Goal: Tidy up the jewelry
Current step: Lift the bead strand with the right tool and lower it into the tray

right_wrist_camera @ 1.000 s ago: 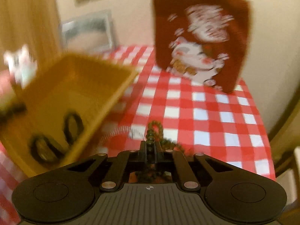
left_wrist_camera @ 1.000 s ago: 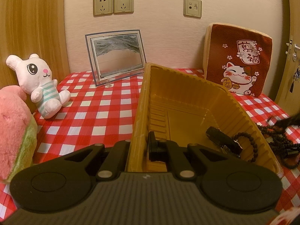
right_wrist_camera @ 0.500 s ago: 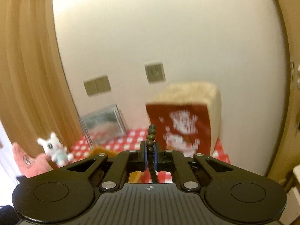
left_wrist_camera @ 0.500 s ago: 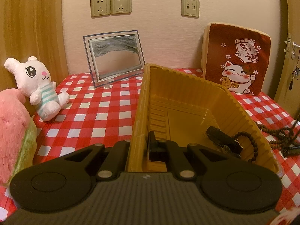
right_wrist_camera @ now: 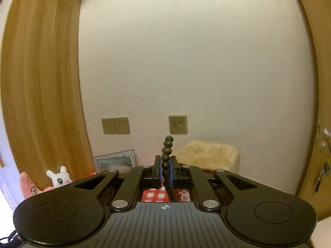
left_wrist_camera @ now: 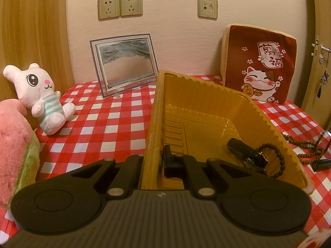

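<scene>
My left gripper is shut on the near wall of the yellow plastic tray; one finger is inside the tray, the other is hidden outside the wall. In the tray lie a dark beaded bracelet and a black jewelry piece. On the cloth right of the tray trails a brown bead necklace, its far part rising out of the left wrist view. High above the table, my right gripper is shut on a string of dark beads, which stands up between its pads.
A red-and-white checkered cloth covers the table. A white rabbit plush and a pink plush sit at the left. At the back wall stand a sand-picture frame and a lucky-cat cushion. A door is at the right.
My right gripper has risen from the table with the beads, its view swinging up to the wall. The bead pile beside the tray has thinned. The left gripper and tray stayed put.
</scene>
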`<move>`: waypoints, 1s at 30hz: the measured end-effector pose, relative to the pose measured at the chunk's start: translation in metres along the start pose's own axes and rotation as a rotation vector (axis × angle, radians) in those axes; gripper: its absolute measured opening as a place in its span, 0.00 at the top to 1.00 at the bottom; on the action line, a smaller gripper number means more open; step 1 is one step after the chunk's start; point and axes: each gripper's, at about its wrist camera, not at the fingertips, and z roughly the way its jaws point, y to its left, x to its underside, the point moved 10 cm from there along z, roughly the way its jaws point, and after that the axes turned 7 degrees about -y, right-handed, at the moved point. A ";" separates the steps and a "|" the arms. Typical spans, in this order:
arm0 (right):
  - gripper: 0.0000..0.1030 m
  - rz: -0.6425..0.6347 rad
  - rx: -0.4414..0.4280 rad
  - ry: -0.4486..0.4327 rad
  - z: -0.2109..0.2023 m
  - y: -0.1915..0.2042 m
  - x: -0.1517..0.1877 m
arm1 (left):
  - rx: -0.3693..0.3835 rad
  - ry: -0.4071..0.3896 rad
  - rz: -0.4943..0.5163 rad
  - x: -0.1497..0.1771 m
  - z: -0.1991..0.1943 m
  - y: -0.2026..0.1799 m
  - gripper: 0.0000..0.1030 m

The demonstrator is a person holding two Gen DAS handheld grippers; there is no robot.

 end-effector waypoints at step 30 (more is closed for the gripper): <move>0.93 0.230 -0.194 0.373 0.010 0.089 0.133 | 0.024 0.001 -0.001 0.001 -0.002 -0.002 0.97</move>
